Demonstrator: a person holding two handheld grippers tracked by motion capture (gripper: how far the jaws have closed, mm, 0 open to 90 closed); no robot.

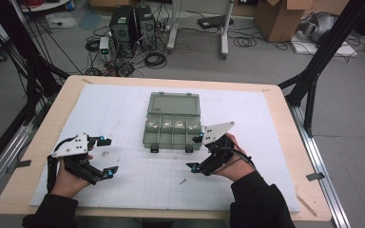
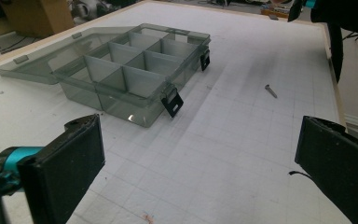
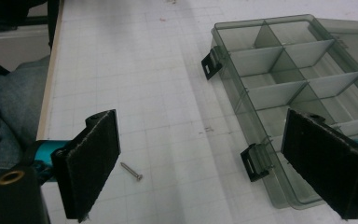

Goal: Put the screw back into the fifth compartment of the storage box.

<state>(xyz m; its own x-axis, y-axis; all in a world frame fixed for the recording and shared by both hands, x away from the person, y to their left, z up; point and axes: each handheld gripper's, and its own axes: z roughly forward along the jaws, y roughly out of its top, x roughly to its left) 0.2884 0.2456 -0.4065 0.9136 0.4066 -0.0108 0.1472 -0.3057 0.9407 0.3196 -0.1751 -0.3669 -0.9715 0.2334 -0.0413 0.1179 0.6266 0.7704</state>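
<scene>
While both my hands rest low over the white mat on the table, my left tool has its jaws spread wide with nothing between them, and my right tool is spread the same, just beside the near right corner of the open smoky compartment box. One small screw lies loose on the mat between my hands, apart from the box.
</scene>
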